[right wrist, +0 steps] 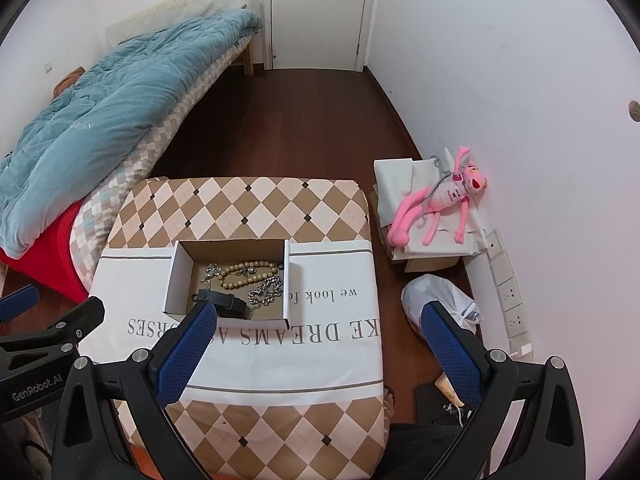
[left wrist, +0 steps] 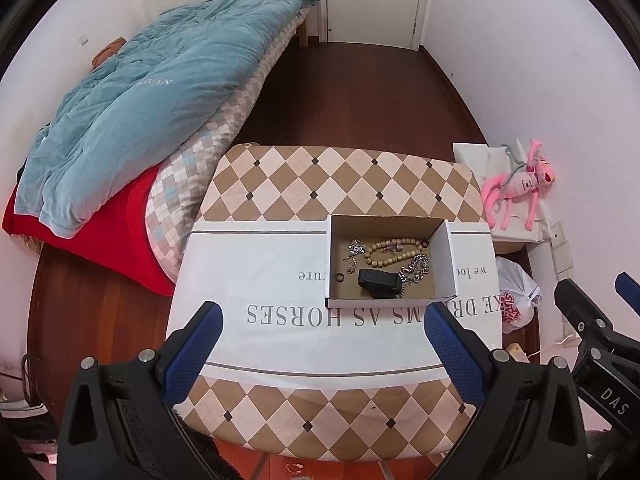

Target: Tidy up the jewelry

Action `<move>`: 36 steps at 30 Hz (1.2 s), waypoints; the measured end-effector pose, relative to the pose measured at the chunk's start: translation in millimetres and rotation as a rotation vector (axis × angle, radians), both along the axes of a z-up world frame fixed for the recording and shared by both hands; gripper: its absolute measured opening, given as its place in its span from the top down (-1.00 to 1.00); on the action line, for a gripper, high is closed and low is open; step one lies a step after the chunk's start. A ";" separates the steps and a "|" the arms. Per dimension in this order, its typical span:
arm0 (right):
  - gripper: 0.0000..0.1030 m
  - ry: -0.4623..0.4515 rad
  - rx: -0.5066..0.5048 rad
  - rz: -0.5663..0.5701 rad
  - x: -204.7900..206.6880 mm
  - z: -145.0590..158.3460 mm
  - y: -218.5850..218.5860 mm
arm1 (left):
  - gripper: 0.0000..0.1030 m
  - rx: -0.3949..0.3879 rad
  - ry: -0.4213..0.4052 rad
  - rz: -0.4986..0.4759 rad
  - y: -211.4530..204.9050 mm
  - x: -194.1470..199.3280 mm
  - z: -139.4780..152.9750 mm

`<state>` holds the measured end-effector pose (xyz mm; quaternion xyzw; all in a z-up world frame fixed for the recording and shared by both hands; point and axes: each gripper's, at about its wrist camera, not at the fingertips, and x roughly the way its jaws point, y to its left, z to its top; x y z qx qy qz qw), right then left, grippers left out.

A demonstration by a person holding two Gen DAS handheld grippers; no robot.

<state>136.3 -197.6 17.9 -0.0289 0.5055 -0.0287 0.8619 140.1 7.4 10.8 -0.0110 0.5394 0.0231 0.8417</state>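
An open cardboard box (left wrist: 446, 258) (right wrist: 178, 276) sits on the cloth-covered table (left wrist: 280, 320) (right wrist: 304, 344). In it lie a wooden bead bracelet (left wrist: 390, 252) (right wrist: 244, 274), a silver chain (left wrist: 418, 266) (right wrist: 266, 292), a thin silver necklace (left wrist: 354, 250) (right wrist: 211, 271), a small dark ring (left wrist: 340, 278) and a black case (left wrist: 380, 280) (right wrist: 228, 302). My left gripper (left wrist: 324, 320) is open and empty, held above the table in front of the box. My right gripper (right wrist: 316, 328) is open and empty, to the right of the box; it also shows in the left wrist view (left wrist: 592, 292).
A bed with a blue quilt (left wrist: 160, 100) (right wrist: 100, 108) stands left of the table. A pink plush toy (left wrist: 520, 184) (right wrist: 440, 196) lies on boxes by the right wall. A white plastic bag (left wrist: 518, 296) (right wrist: 440, 300) sits on the wooden floor (left wrist: 360, 92).
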 end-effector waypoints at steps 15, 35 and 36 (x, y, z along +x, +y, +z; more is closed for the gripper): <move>-1.00 0.010 0.001 0.019 -1.7 -1.1 4.7 | -1.00 0.013 -0.002 0.007 2.9 -3.6 -0.3; -1.00 0.023 0.004 0.015 -9.1 -5.8 1.5 | -1.00 0.020 -0.015 -0.025 -3.7 -8.1 6.1; -1.00 0.024 0.002 0.015 -8.4 -5.8 1.8 | -1.00 0.018 -0.015 -0.027 -3.9 -7.9 6.1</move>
